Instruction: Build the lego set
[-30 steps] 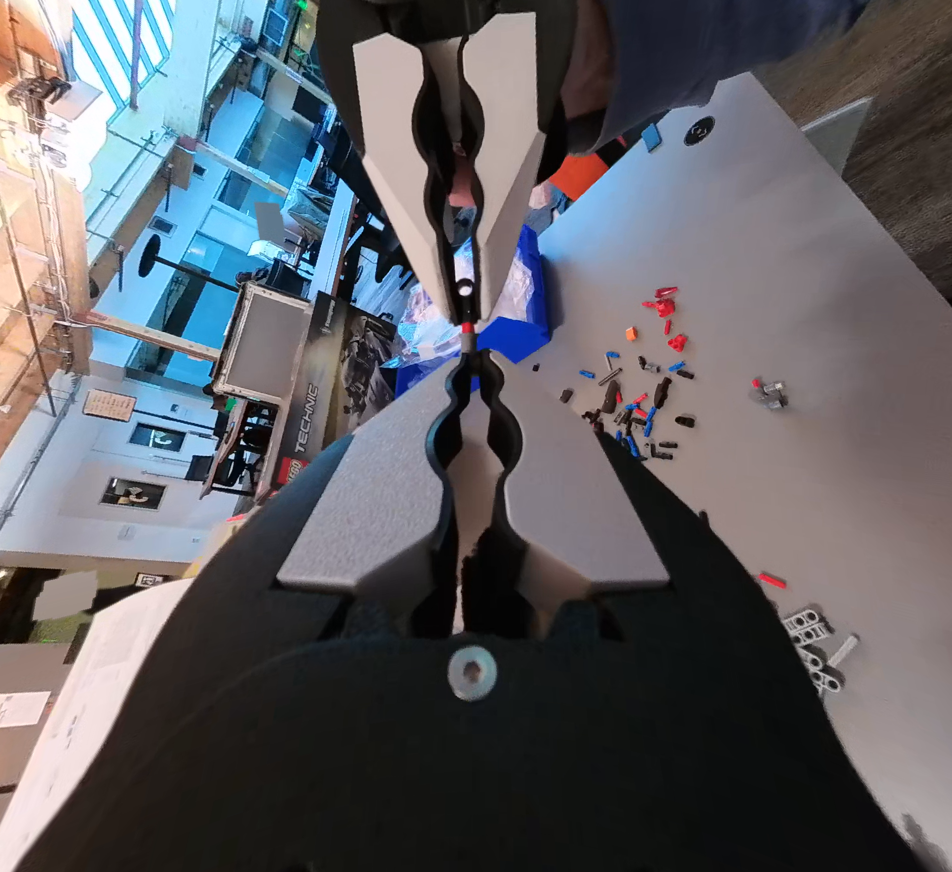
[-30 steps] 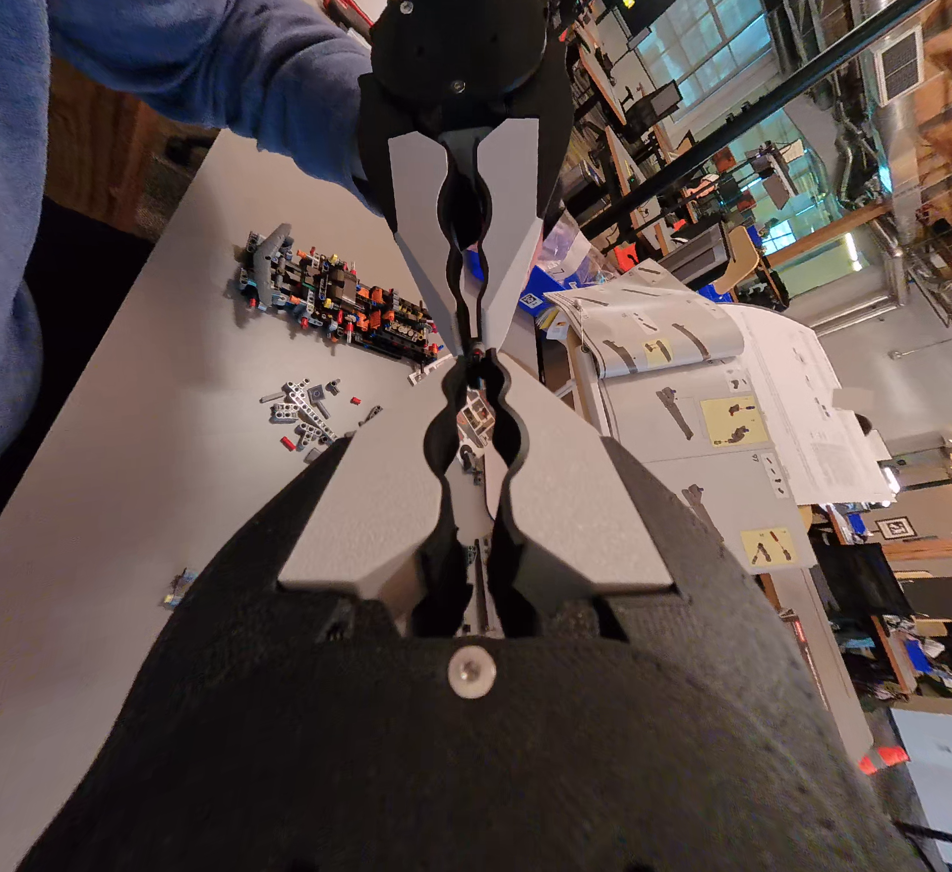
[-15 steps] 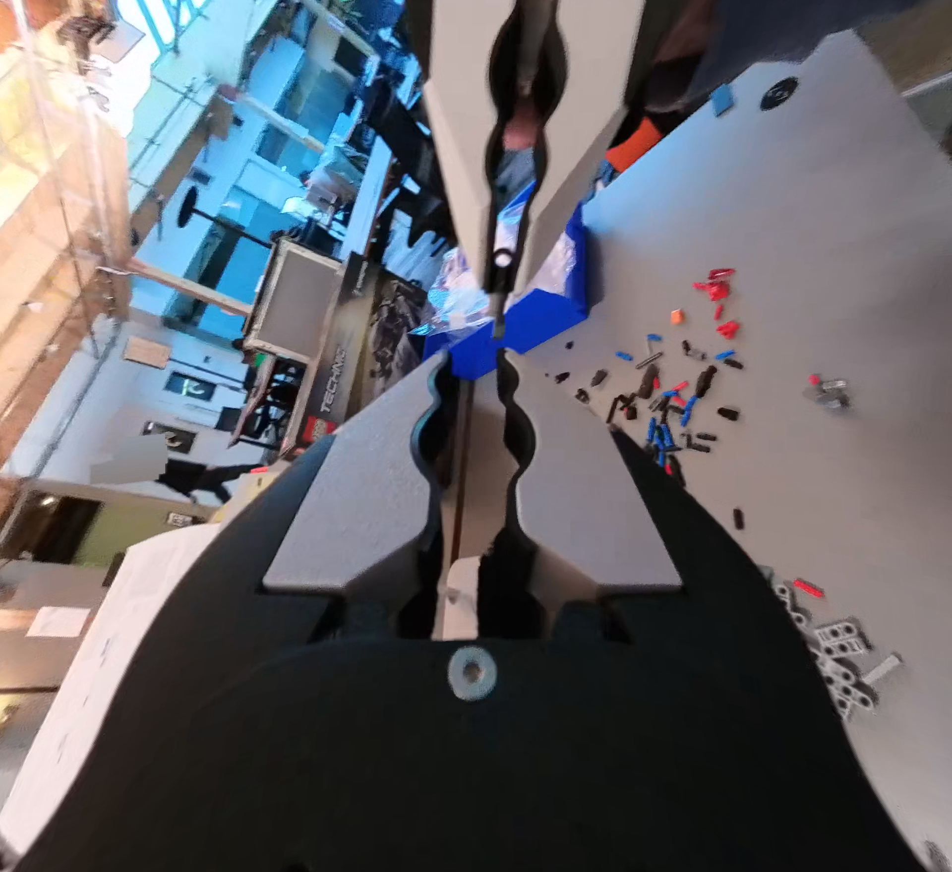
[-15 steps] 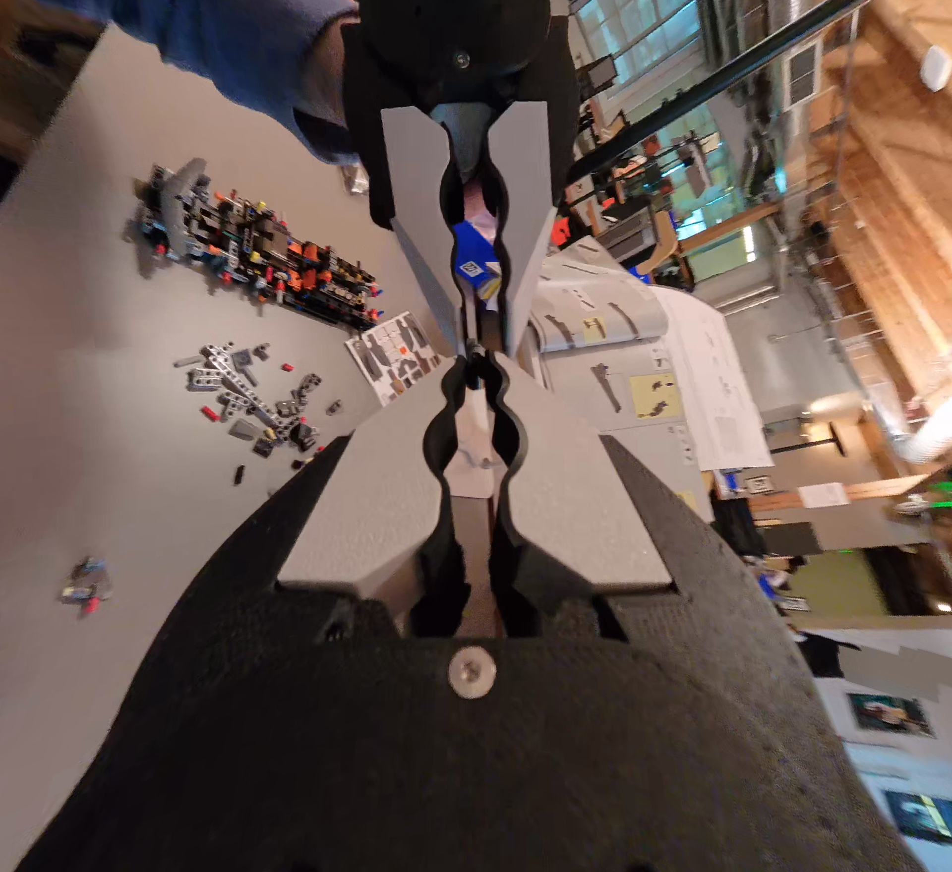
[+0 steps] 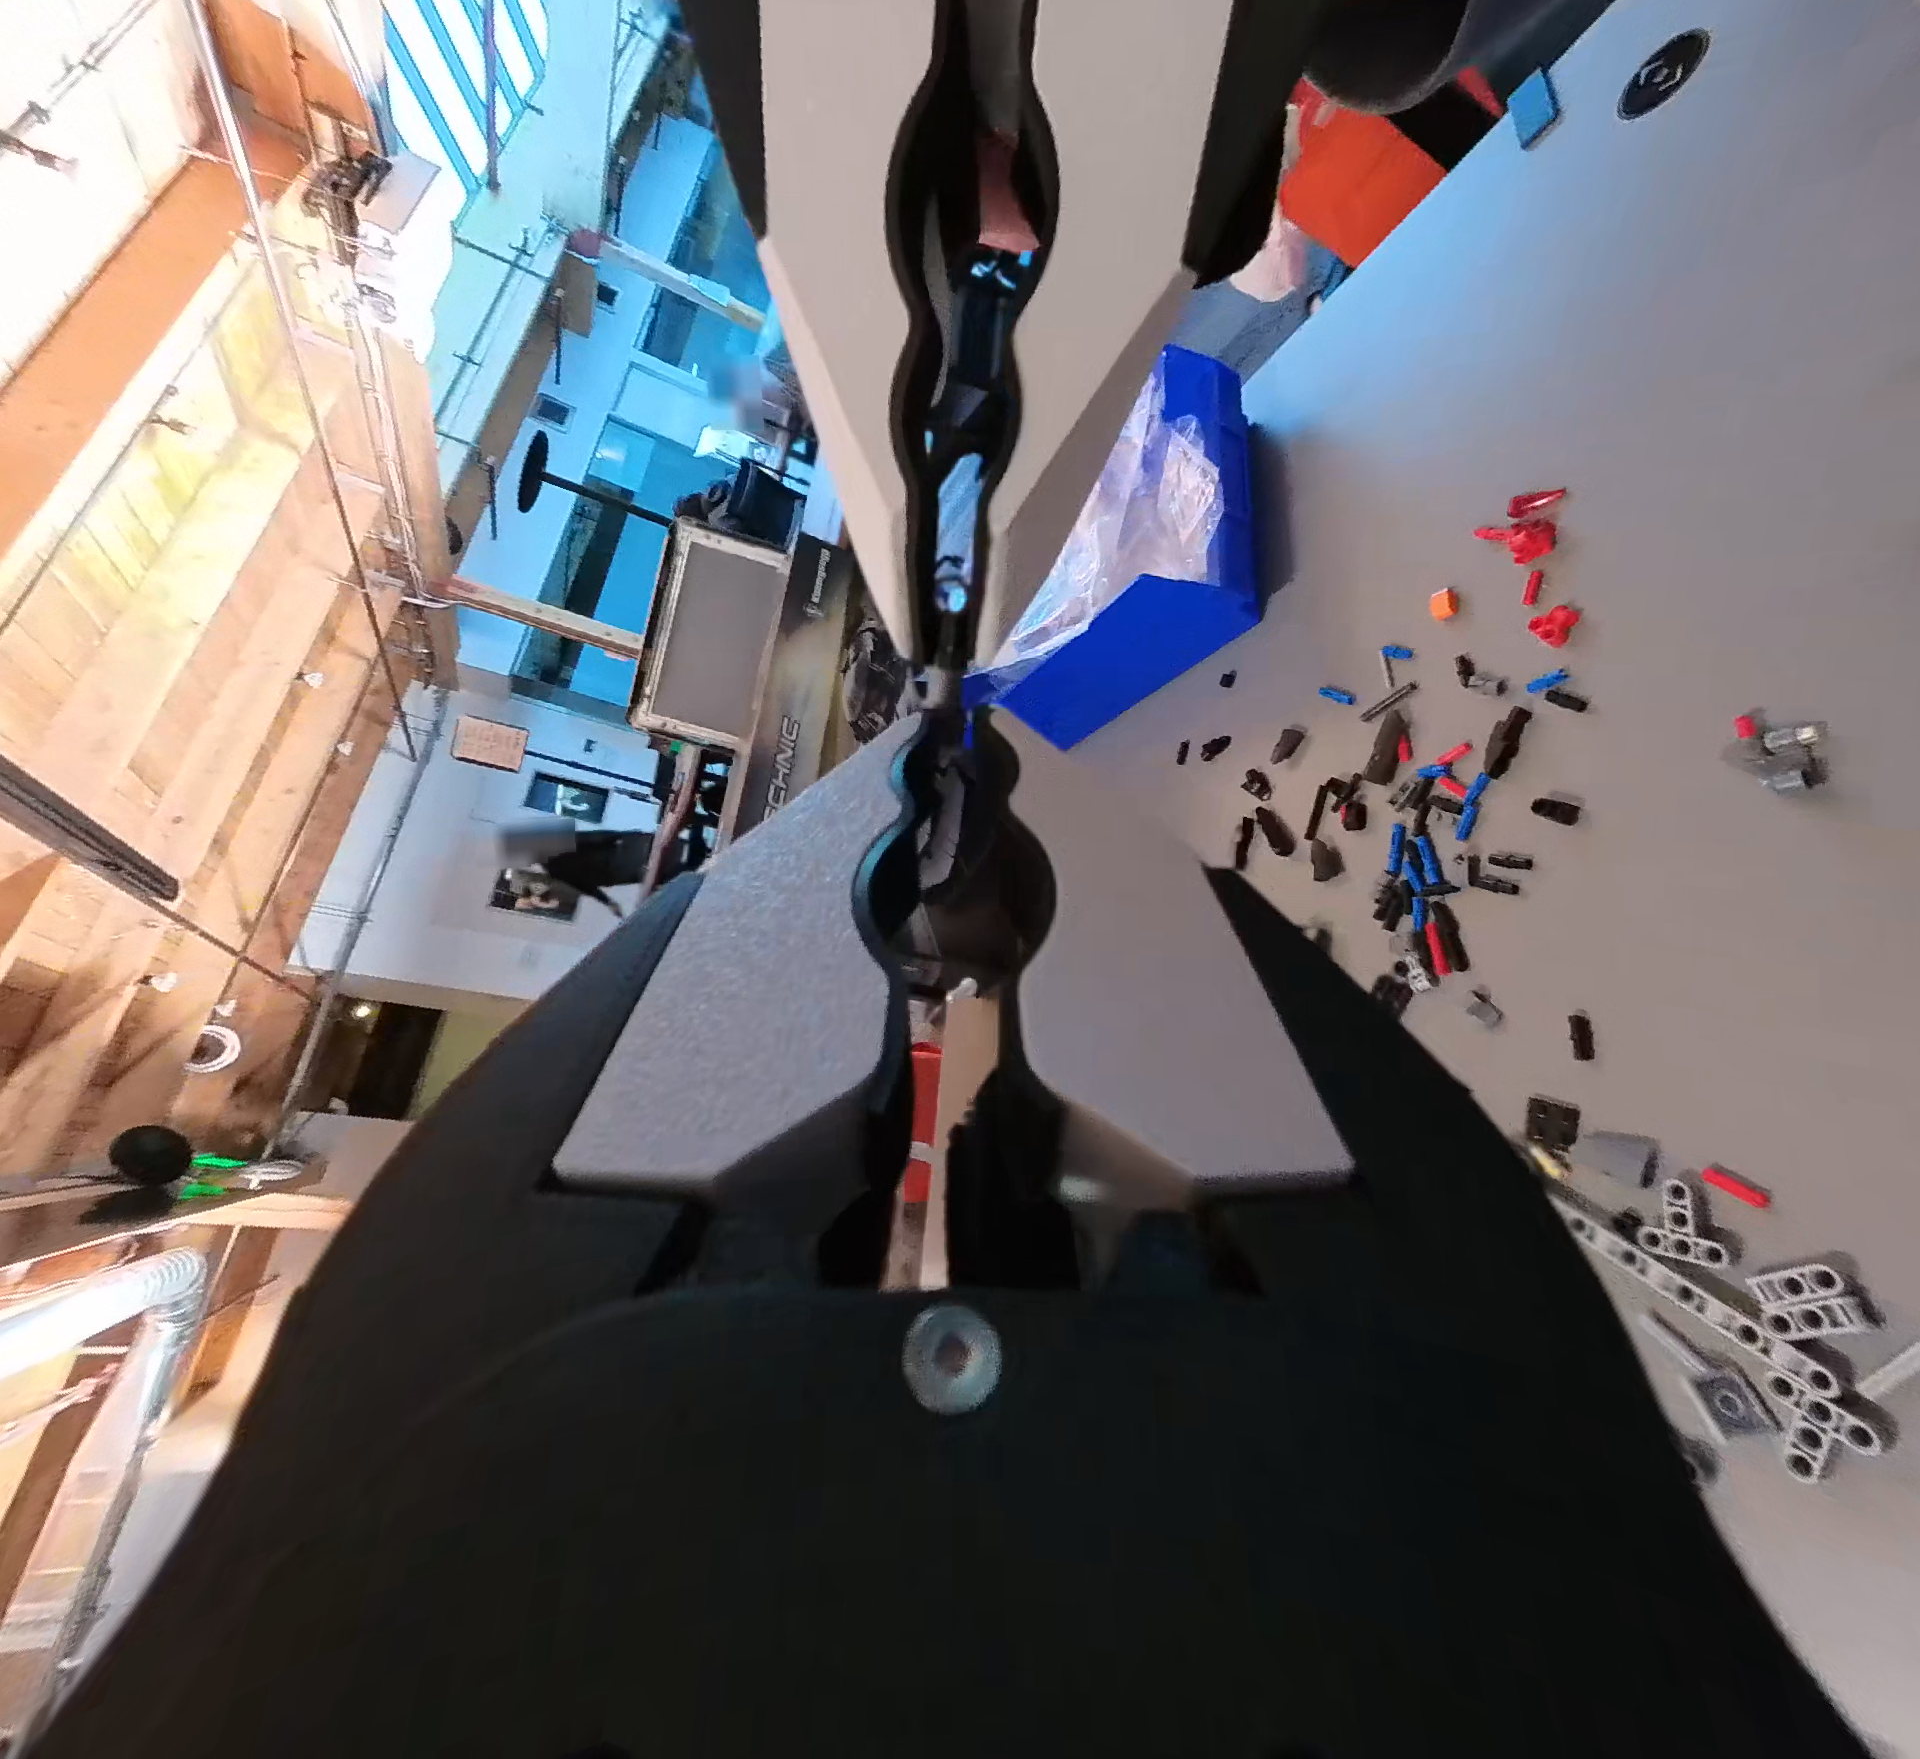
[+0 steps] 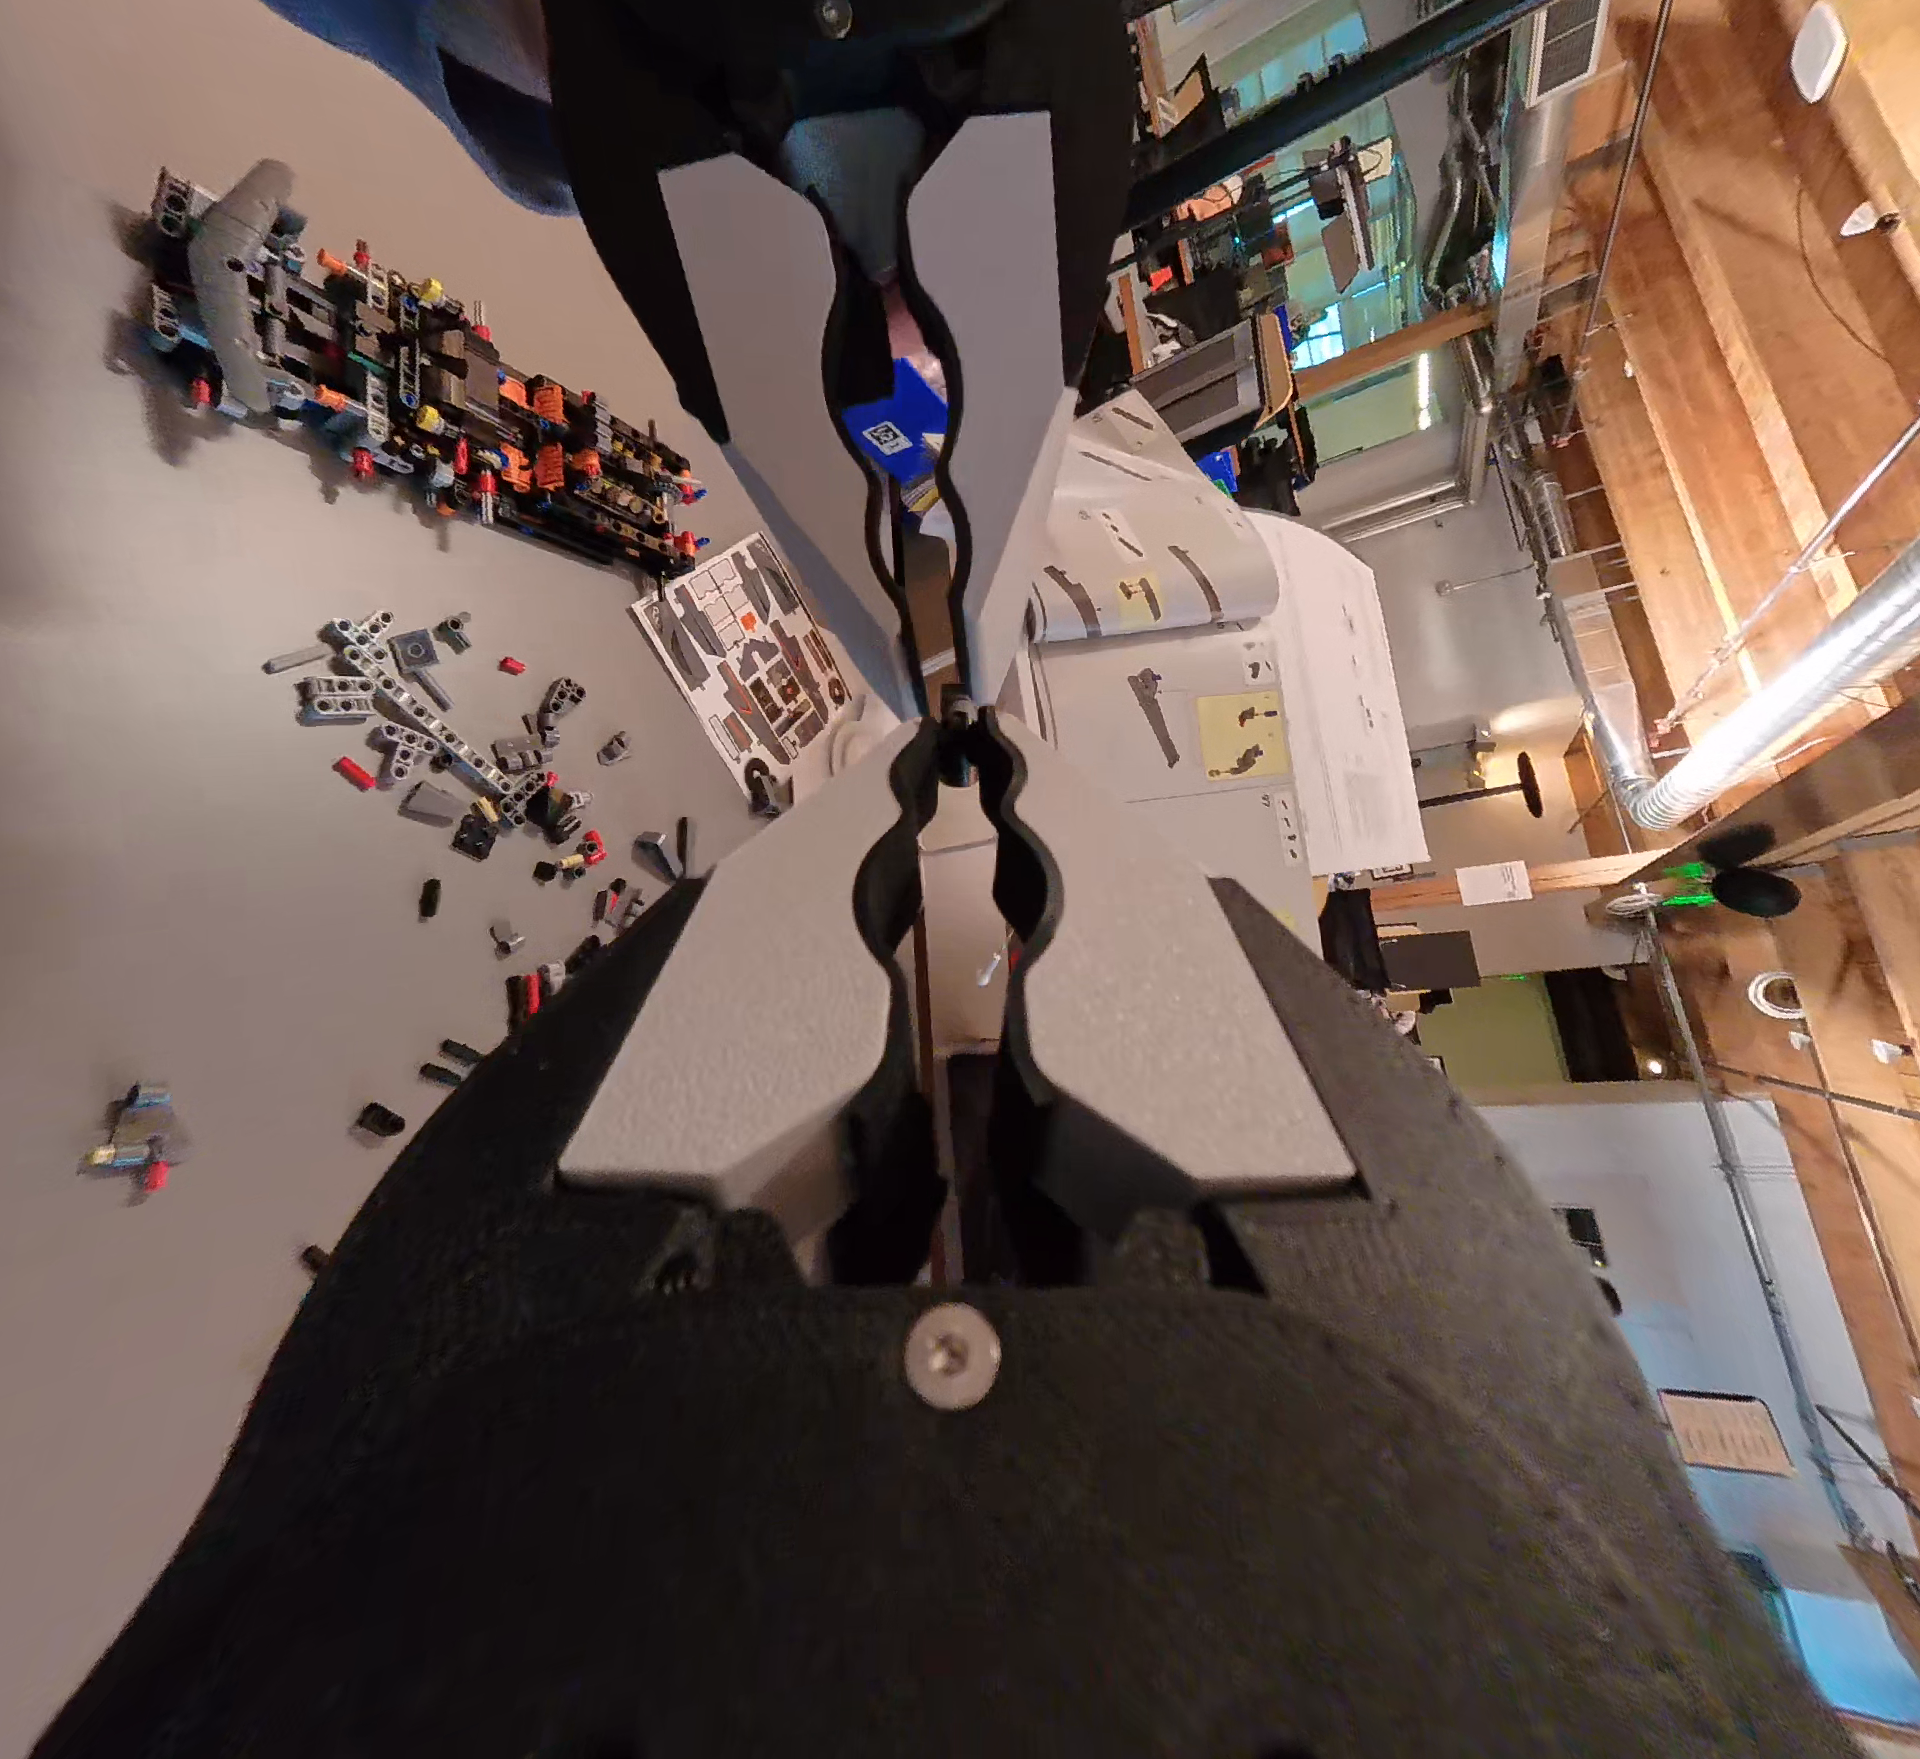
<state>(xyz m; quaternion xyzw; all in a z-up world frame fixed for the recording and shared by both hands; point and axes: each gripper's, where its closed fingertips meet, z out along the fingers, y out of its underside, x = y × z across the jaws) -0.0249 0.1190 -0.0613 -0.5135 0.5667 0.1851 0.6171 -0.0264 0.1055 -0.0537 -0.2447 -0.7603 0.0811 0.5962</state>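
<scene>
The left hand-held gripper point(image 5: 943, 722) and the right hand-held gripper point(image 5: 948, 613) meet tip to tip in the air above the gray table point(image 5: 1558, 338). Each one is pressed together on a tiny part. The right one pinches a thin gray pin point(image 5: 954, 556). The left one pinches a small dark piece point(image 6: 954, 759) at its tips, and the two parts touch. It is too small to tell how they fit.

On the table lies the long half-built lego car point(image 6: 416, 390), black with orange bits. Near it are loose gray pieces point(image 6: 436, 733) and a sticker sheet point(image 6: 753, 660). An open instruction book point(image 6: 1195, 670) lies beside the sheet. On the other side sit small red, blue and black pieces point(image 5: 1434, 826) and a blue bin point(image 5: 1143, 639) with clear bags inside.
</scene>
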